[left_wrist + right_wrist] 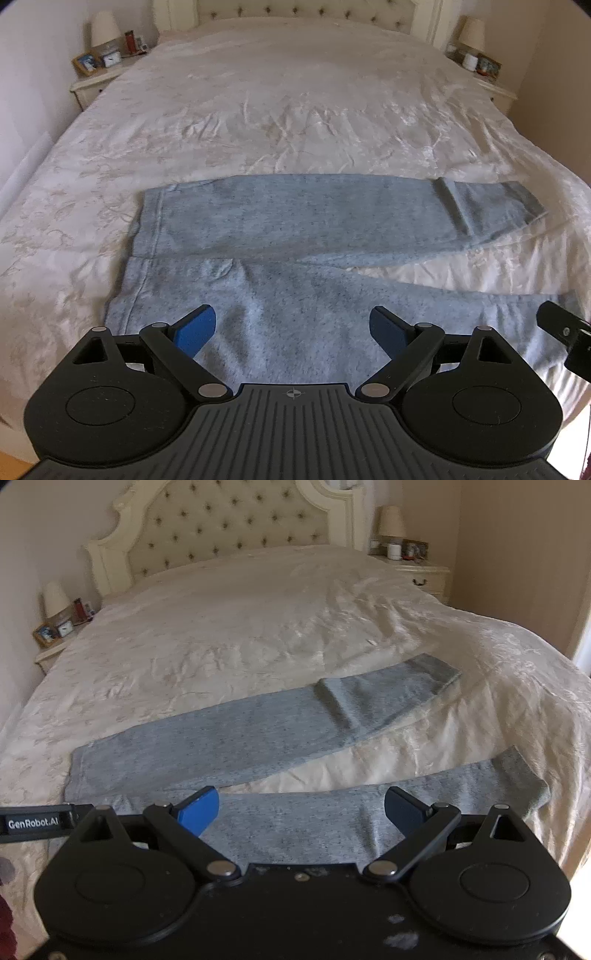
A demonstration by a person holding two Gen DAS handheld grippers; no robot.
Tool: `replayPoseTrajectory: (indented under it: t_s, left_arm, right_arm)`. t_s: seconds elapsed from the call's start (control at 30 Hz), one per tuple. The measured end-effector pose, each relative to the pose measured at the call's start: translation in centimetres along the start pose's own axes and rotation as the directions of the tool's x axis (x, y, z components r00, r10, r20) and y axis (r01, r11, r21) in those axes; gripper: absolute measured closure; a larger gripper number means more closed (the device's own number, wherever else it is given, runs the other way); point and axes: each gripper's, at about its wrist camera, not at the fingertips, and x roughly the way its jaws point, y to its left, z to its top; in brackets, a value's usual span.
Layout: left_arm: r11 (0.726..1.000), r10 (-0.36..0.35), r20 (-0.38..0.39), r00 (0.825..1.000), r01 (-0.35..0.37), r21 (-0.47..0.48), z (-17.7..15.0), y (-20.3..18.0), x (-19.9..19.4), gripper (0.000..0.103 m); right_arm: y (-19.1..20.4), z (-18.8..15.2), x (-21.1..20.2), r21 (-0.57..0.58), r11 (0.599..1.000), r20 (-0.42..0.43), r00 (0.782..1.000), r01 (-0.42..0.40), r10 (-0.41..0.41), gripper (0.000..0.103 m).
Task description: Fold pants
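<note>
Pants [258,229] of grey fleece are laid flat across the near part of the bed [295,110], close to its foot edge. The waistband is turned toward the left edge of the bed and the two legs run toward the right edge, spread apart in a narrow V, so that a strip of bedspread is seen between them. On the far leg a raised crease is seen near the cuff.

The left claw [291,325] is held above the seat of the pants, tilted downward, with its jaws wide and nothing between them. The right claw [301,808] is held over the near leg, also wide and empty.

The cloth is judged to be soft, thick and light; it will bend and sag when it is lifted, and it can drag on the smooth bedspread. A good hold is probably given by the near leg: at the cuff for the right claw and at the waistband corner for the left, so that this leg can be laid over the far one.
</note>
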Motion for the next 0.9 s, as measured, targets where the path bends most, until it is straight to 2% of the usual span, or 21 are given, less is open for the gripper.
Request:
replayPoseTrajectory:
  t_s: [0.23,0.4,0.63,0.9]
  left_arm:
    - [0.999,-0.02,-0.038,0.999,0.022,0.046,0.8,0.3,1.6,0.012]
    - [0.997,-0.006,-0.072,0.997,0.011,0.072,0.9,0.2,2.6,0.013]
    - [0.999,0.039,-0.121,0.992,-0.034,0.038,1.3,-0.6,4.0,0.013]
    - [0.995,0.096,-0.153,0.983,-0.098,-0.004,2.2,-3.2,4.5,0.013]
  right_arm:
    - [0.2,0.0,1.1,0.045,0.998,-0.036,0.998,0.051,-0.05,0.001]
    - [0.3,-0.1,1.9,0.07,0.995,-0.058,0.996,0.066,-0.062,0.002]
    - [-0.8,0.3,3.8,0.052,0.998,-0.087,0.996,0.042,-0.037,0.002]
    - [-3.1,3.0,6.6,0.001,1.0,-0.091,0.996,-0.003,0.003,0.002]
